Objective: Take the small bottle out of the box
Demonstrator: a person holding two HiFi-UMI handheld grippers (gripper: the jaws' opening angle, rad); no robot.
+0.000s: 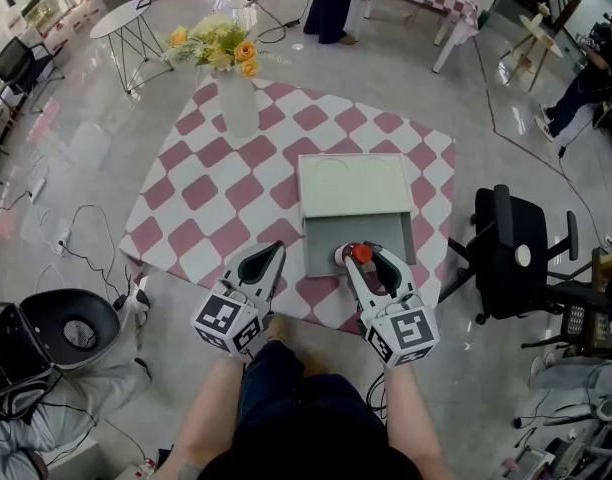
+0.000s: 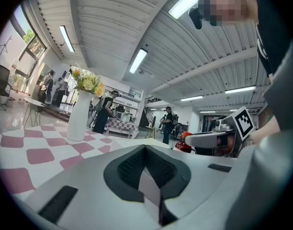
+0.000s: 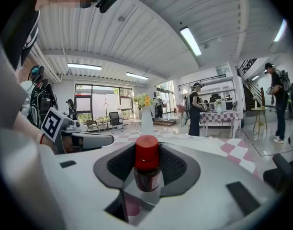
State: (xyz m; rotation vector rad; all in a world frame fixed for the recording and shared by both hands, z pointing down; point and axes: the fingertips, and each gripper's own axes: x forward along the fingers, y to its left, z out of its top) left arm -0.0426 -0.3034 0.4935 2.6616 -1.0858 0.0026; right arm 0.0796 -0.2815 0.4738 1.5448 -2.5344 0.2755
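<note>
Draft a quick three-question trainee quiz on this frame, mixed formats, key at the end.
1. True or false: the left claw grips the small bottle.
2. The bottle's cap is: A blue, B red, C green.
3. Fill in: beyond the box, on the checked cloth, stands a white ____ of flowers.
Key: 1 false, the right claw grips it; the left is shut and empty. 2 B. 3 vase.

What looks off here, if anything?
Nothing stands out. The small dark red-capped bottle is clamped upright by the right gripper at the open grey box. The white flower vase stands upright on the pink-and-white checked cloth. No spills.
</note>
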